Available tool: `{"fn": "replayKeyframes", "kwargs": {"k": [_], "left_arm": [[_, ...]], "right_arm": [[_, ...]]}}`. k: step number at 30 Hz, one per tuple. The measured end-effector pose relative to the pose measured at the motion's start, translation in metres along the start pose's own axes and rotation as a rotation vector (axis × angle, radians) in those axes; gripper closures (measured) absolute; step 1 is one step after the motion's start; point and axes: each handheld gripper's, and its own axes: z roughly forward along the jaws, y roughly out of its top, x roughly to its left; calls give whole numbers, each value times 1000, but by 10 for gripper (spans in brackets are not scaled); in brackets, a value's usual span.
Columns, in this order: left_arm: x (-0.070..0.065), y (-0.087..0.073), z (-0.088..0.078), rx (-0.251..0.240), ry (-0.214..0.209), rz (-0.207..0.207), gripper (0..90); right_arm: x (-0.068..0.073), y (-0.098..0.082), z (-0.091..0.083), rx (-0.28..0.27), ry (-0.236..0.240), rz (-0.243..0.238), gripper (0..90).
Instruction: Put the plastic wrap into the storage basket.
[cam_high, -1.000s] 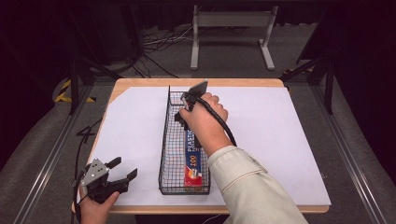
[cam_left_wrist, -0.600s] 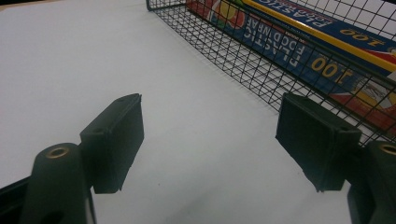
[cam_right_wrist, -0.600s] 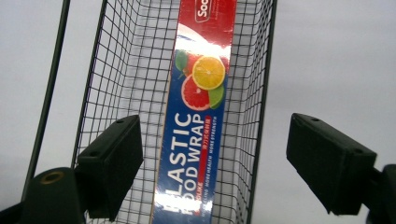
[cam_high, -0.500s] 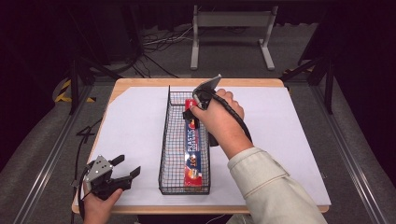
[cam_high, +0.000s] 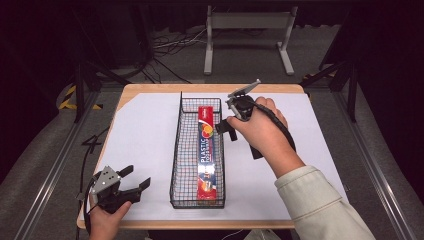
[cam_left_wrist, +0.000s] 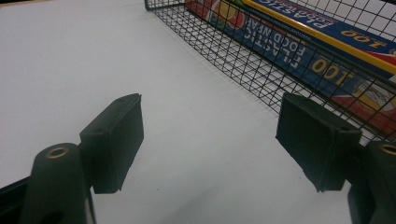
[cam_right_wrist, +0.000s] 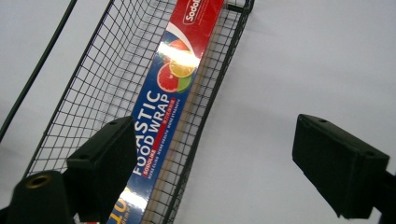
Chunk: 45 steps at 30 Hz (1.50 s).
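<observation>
Right gripper (cam_high: 224, 131) spread, jaws just opening, empty; box of food wrap (cam_high: 207, 150) beside it in basket (cam_high: 176, 150): light, stiff, slick; grip mid-length across narrow sides.

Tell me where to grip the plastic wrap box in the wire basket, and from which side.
Grip the plastic wrap box across its narrow width near the middle, coming straight down from above. It lies flat along the right wall of the wire basket, so the mesh blocks any sideways approach; the right tongs, open and just outside that wall, are closest.
</observation>
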Motion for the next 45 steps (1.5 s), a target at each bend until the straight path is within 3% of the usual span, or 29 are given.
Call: {"fn": "replayKeyframes", "kwargs": {"k": [6,14,23,26,30,37,45], "left_arm": [[0,0,-1,1,3,1,236],[0,0,0,2,4,0,236],[0,0,0,2,6,3,236],[0,0,0,3,4,1,236],[0,0,0,2,8,1,236],[0,0,0,3,13,2,235],[0,0,0,3,17,0,234]], "right_arm": [[-25,-10,-12,-51,12,-75,139],[-57,-25,-22,-164,13,-247,131],[-87,-41,-30,-234,27,-296,114],[-98,-49,-32,-282,41,-327,111],[-112,-63,-31,-348,53,-318,108],[-140,-88,-28,-402,26,-293,108],[-160,-120,-19,-444,15,-270,108]]}}
